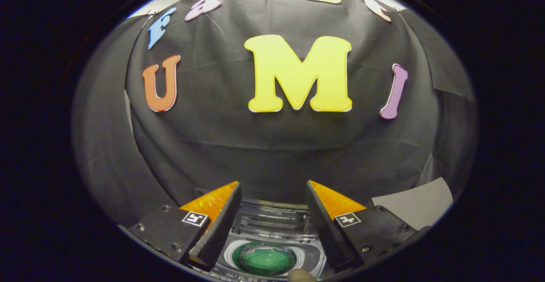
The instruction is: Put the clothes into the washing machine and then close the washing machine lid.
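Here, gripper [272,226] fingers spread apart, gripping nothing. Between and below them sits the washing machine [266,254], lid [268,218] raised behind a drum showing green. Clothes likely soft, light, limp; pinch a bunched fold. Booth wall [272,154] beyond.

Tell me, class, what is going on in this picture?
A person is holding a handheld gripper over a small top-loading washing machine. Its fingers are open and hold nothing; the machine sits between and below them. The machine's lid seems to stand raised at the back, though that is hard to tell. The round opening looks green inside; whether clothes are in there cannot be told. A pale fingertip-like shape shows at the machine's near edge. A grey sheet lies off beyond one finger.
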